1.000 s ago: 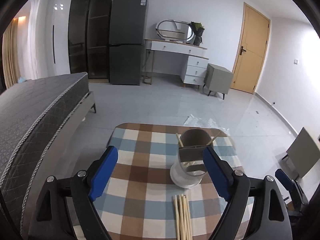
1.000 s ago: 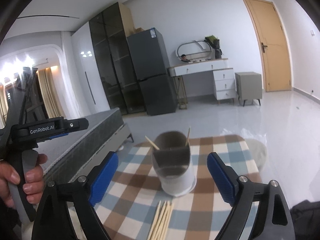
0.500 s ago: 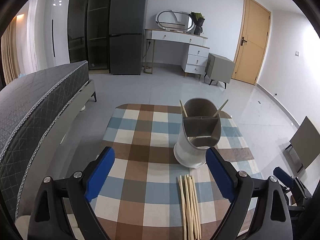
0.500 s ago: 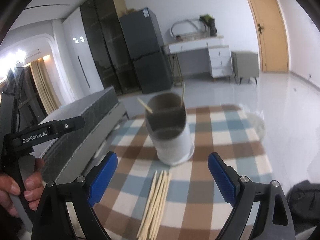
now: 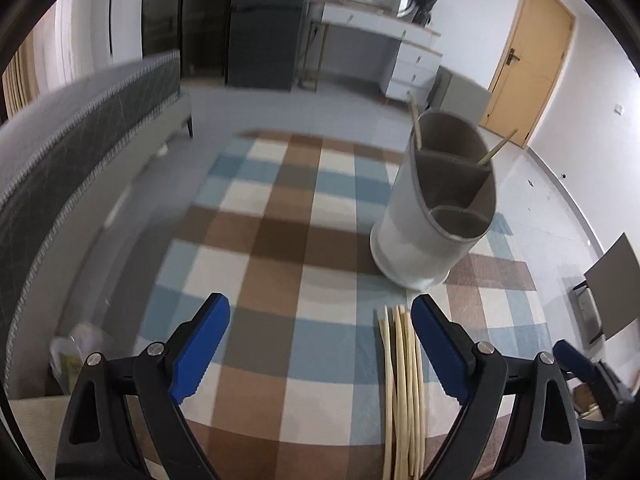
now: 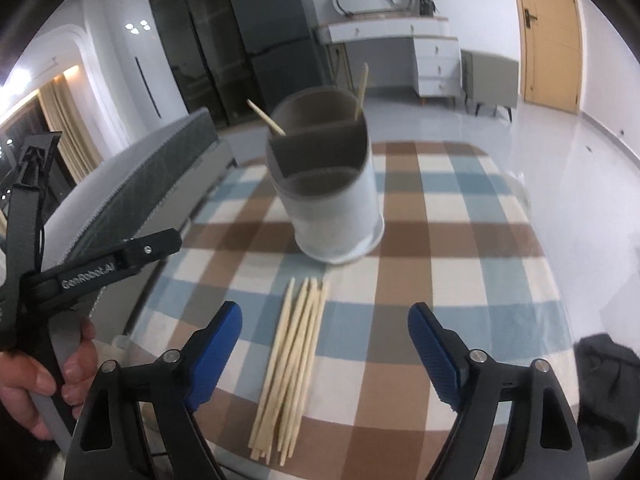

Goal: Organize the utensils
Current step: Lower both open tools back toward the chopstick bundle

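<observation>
A white utensil holder (image 5: 432,216) with grey divided compartments stands on the checked tablecloth (image 5: 280,240); it also shows in the right wrist view (image 6: 332,200). Two wooden chopsticks (image 6: 362,88) lean in its far compartment. A bundle of several wooden chopsticks (image 6: 292,364) lies flat in front of the holder, also seen in the left wrist view (image 5: 402,392). My left gripper (image 5: 320,344) is open and empty, its right finger beside the bundle. My right gripper (image 6: 324,344) is open and empty above the bundle.
A grey bed (image 5: 80,120) runs along the table's left side. The left gripper's handle, in a hand, (image 6: 80,276) is at the right wrist view's left edge. A dark bag (image 6: 608,376) lies on the floor to the right.
Both grippers have dropped lower and tilted down toward the table. The chopstick bundle and holder now sit nearer in both views. Both stay open.
</observation>
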Available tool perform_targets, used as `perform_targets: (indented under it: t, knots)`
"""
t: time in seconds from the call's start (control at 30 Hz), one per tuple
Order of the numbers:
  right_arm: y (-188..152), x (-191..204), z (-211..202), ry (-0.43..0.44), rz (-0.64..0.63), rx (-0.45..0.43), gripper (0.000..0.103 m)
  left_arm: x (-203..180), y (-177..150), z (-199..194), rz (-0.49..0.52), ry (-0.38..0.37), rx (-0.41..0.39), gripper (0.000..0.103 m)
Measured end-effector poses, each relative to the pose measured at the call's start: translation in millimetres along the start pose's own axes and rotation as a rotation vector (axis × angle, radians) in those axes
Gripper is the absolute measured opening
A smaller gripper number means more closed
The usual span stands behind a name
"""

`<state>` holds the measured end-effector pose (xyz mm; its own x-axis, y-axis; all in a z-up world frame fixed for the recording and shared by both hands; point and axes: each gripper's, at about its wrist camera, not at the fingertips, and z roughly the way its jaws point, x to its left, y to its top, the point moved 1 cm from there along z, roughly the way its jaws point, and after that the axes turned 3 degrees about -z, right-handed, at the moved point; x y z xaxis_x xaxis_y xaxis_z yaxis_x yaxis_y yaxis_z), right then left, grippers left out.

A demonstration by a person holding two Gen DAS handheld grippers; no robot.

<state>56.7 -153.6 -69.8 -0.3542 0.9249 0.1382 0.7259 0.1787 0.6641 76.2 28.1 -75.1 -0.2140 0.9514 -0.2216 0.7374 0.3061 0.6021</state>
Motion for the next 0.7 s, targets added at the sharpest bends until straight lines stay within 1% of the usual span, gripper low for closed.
perform_targets:
  t: [0.03, 0.1, 0.13, 0.2, 0.27, 0.37, 0.4, 0.47, 0.53, 0.6, 0.63, 0.7]
  knots:
    - [-1, -1, 5, -0.004, 0.007, 0.022, 0.081, 1, -1, 3, -0.003, 0.006, 0.014, 0.089]
    - [-3, -1, 16, -0.013, 0.010, 0.064, 0.073, 4, 0, 8, -0.022, 0.016, 0.036, 0.089]
    - [-5, -2, 22, -0.013, 0.011, 0.089, 0.071, 5, 1, 10, -0.035, 0.018, 0.047, 0.089]
    - [-10, -1, 34, -0.002, 0.012, 0.140, 0.063, 8, 4, 16, -0.058, 0.017, 0.065, 0.089]
    - [-14, 2, 47, -0.005, -0.003, 0.185, 0.063, 11, 8, 19, -0.081, 0.023, 0.065, 0.089]
    - [-13, 5, 62, -0.019, -0.031, 0.219, 0.061, 16, 13, 21, -0.100, 0.038, 0.064, 0.089]
    - [-12, 6, 66, -0.022, -0.034, 0.224, 0.057, 17, 14, 21, -0.105, 0.045, 0.066, 0.089]
    - [-10, 8, 76, -0.024, -0.039, 0.245, 0.053, 23, 17, 23, -0.129, 0.041, 0.075, 0.089]
    - [-8, 10, 88, -0.028, -0.047, 0.270, 0.050, 30, 18, 27, -0.162, 0.055, 0.108, 0.089]
    - [-8, 12, 99, -0.036, -0.058, 0.303, 0.043, 37, 18, 32, -0.190, 0.061, 0.133, 0.089]
    - [-9, 13, 103, -0.038, -0.062, 0.320, 0.042, 41, 18, 34, -0.204, 0.065, 0.146, 0.089]
    - [-12, 15, 111, -0.054, -0.078, 0.348, 0.034, 45, 19, 36, -0.223, 0.065, 0.164, 0.089]
